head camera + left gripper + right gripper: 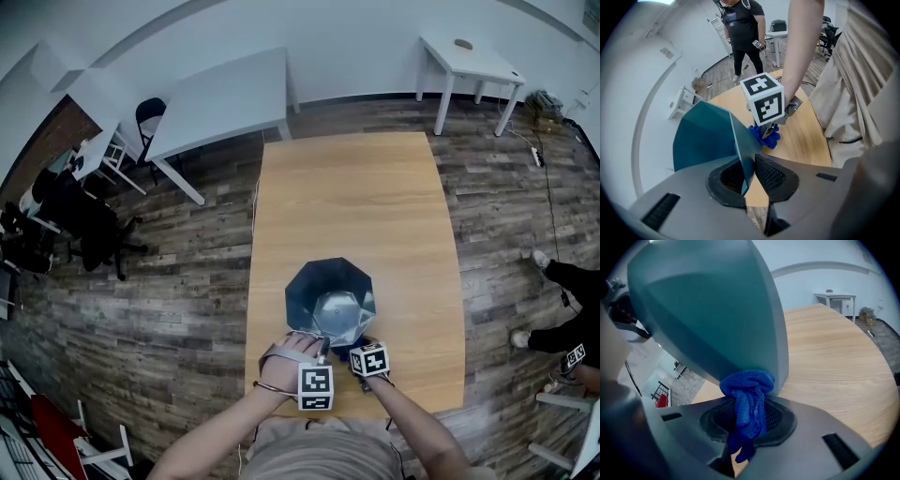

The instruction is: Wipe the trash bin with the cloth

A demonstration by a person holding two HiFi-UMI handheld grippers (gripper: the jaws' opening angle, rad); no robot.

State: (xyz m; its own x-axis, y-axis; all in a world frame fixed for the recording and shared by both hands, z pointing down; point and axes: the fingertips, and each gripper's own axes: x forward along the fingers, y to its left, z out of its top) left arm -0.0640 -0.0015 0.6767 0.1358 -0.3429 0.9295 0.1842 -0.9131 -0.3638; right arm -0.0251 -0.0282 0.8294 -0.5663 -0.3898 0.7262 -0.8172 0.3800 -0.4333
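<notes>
Jaws: L gripper (749,177) nips bin (705,136) rim; R gripper (747,420) nips cloth (746,383).

The head view looks steeply down on the desk (356,187). Each gripper view looks along its jaws, close against the bin (305,286) that all three views share.

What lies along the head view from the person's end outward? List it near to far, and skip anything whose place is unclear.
left gripper, clamped on the near rim → trash bin → bare stretch of the wooden table → small white table by the far wall
</notes>
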